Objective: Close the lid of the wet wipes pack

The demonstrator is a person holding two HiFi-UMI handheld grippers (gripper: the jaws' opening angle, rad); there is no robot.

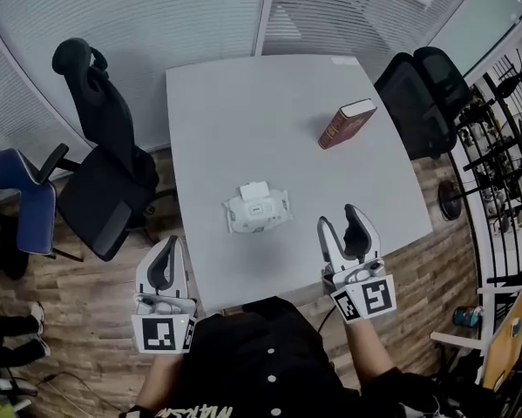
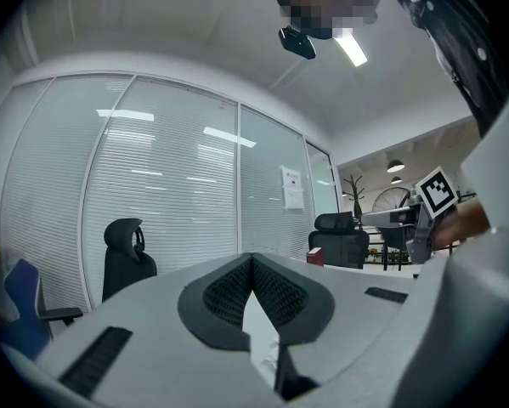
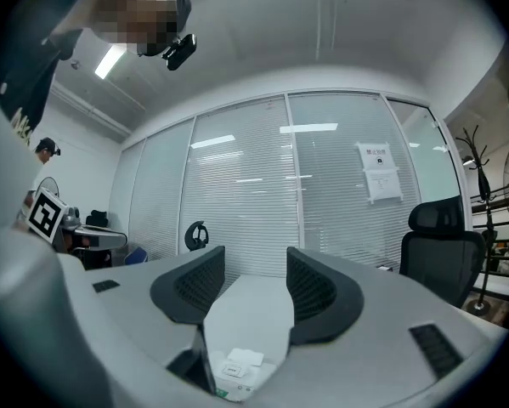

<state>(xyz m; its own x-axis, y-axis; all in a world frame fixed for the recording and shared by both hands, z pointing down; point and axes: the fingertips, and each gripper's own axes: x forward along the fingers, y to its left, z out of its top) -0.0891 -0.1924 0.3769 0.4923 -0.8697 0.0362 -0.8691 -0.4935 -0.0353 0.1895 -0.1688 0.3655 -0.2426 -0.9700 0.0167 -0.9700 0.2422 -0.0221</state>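
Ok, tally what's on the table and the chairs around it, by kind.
wet wipes pack: 1
book: 1
black chairs: 2
blue chair: 1
Total: 5

A square grey table (image 1: pixel 243 120) stands on a brown wood floor (image 1: pixel 77 312). A black chair (image 1: pixel 104 181) sits by the table's left edge, with a blue chair (image 1: pixel 21 194) just beside it. Another black chair (image 1: pixel 422 94) is near the table's far right corner. Glass walls with white blinds (image 1: pixel 173 16) stand behind. A paper (image 3: pixel 379 172) hangs on the glass. A long light (image 2: pixel 352 48) shines on the ceiling.
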